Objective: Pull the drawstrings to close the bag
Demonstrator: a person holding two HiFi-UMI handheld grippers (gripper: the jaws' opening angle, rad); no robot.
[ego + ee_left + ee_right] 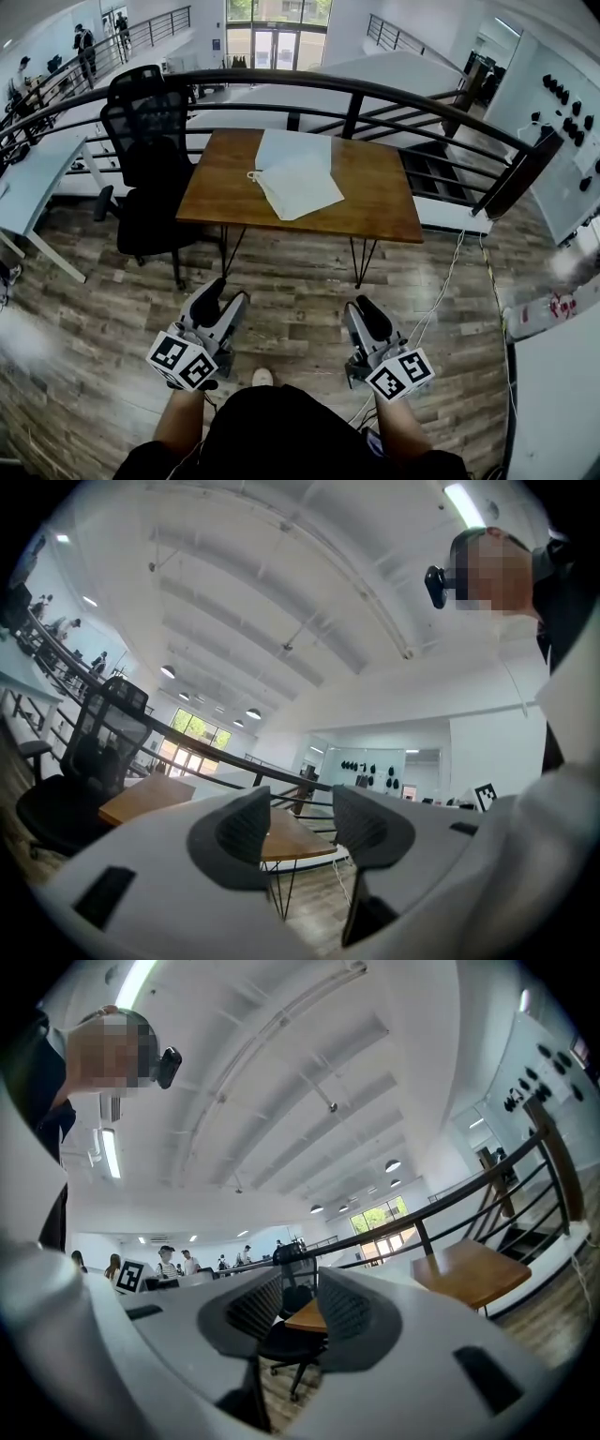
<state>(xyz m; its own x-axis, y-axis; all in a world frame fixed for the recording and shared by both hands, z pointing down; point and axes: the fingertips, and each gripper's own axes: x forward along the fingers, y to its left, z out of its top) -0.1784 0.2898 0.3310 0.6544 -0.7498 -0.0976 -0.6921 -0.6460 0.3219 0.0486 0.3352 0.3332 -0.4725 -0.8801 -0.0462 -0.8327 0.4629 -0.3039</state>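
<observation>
A person stands back from a brown rectangular wooden desk [384, 202] on thin black legs, holding a gripper in each hand low over a wood-plank floor [300, 291]. The left gripper [225, 298] points forward with its fingers [242, 834] clearly apart and only air between them. The right gripper [366, 307] also points forward. Its fingers [349, 1316] stand closer together than the left pair, but a gap still shows and nothing is held. The task's thing, a white flat cloth drawstring bag [300, 183], lies on the desk well ahead of both sets of fingertips, roughly midway between the lines they point along. Neither gripper is touching it or near it. Its long axis appears to run away from the fingers, angled a little to one side. A small loop of white cord [254, 175] sticks out from the bag's left edge, so it lies ahead of the left fingers rather than the right, and the left hand looks the nearer one to reach it. A black mesh office chair [150, 159] stands beyond and to the left of the left fingers, beside the desk.
</observation>
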